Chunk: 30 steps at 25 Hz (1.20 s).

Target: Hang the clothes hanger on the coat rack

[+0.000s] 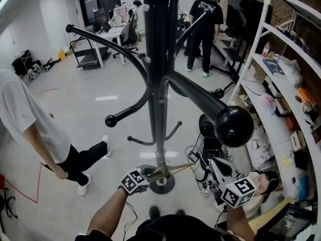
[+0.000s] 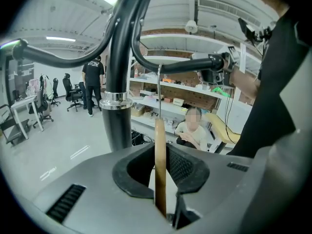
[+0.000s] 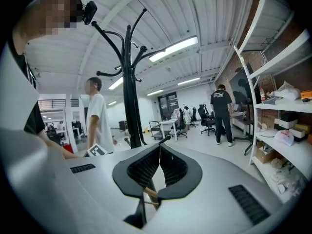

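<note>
The black coat rack [image 1: 159,84] stands in front of me, with curved arms ending in balls. A wooden clothes hanger [image 1: 173,168] lies low between my two grippers, near the rack's base [image 1: 161,184]. My left gripper [image 1: 150,173] is shut on the hanger's wooden body [image 2: 160,165], seen edge-on. The hanger's metal hook [image 2: 159,89] rises to a rack arm [image 2: 180,67]; whether it rests on that arm is unclear. My right gripper [image 1: 213,168] has its fingertips together [image 3: 159,150], with a wooden piece [image 3: 148,193] of the hanger caught low between its jaws.
A person in a white shirt [image 1: 30,129] stands at the left. Another person [image 1: 266,182] sits low at the right, by cables [image 1: 200,159]. White shelves [image 1: 281,99] full of items line the right. A thick rack arm with a ball end [image 1: 233,126] juts toward me.
</note>
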Each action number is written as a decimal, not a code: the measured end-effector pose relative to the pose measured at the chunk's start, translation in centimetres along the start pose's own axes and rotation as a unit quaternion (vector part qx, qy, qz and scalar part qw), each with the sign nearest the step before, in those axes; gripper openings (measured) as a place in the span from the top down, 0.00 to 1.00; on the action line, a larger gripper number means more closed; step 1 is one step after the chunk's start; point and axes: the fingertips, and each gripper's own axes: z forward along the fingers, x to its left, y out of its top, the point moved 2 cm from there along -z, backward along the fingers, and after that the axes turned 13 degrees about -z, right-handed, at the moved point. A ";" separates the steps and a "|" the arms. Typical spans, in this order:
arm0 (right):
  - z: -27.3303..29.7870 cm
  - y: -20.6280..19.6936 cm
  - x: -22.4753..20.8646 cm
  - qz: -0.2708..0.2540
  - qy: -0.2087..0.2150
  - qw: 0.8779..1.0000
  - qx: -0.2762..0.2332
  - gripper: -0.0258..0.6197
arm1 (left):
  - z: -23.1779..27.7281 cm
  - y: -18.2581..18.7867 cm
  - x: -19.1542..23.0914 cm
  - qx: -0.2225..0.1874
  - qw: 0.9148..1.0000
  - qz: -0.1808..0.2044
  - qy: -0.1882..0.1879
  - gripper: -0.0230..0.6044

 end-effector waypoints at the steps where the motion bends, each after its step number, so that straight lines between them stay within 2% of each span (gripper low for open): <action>1: 0.0 -0.2 0.0 0.002 -0.001 1.000 0.000 0.95 | 0.0 0.0 0.1 -0.001 1.000 0.004 0.003 0.88; 12: 0.0 0.1 0.2 0.001 0.006 1.000 -0.004 0.95 | -0.1 0.9 1.2 -0.017 0.998 0.048 0.039 0.88; 16: -0.1 0.2 0.2 0.001 0.009 1.000 -0.009 0.95 | -1.4 1.7 1.5 -0.052 0.996 0.047 0.063 0.71; 19: -0.2 0.3 0.5 0.000 0.013 1.000 -0.017 0.95 | -3.6 2.0 1.9 -0.087 0.992 0.029 0.089 0.66; 21: -0.4 0.5 0.5 -0.002 0.017 1.000 -0.020 0.95 | -5.8 2.5 2.0 -0.119 0.985 0.009 0.124 0.65; 24: -0.8 0.8 0.4 0.000 0.022 1.000 -0.022 0.95 | -10.1 3.9 0.7 -0.194 0.964 -0.019 0.182 0.65; 28: -1.5 0.5 0.2 0.002 0.030 0.999 -0.034 0.95 | -14.5 5.0 -2.5 -0.281 0.936 -0.045 0.209 0.66; 29: -1.8 0.6 0.3 0.000 0.034 0.999 -0.038 0.95 | -15.2 5.1 -3.3 -0.299 0.929 -0.057 0.210 0.68; 30: -2.0 0.7 0.4 -0.002 0.038 0.998 -0.041 0.95 | -15.8 5.3 -4.1 -0.312 0.924 -0.072 0.210 0.78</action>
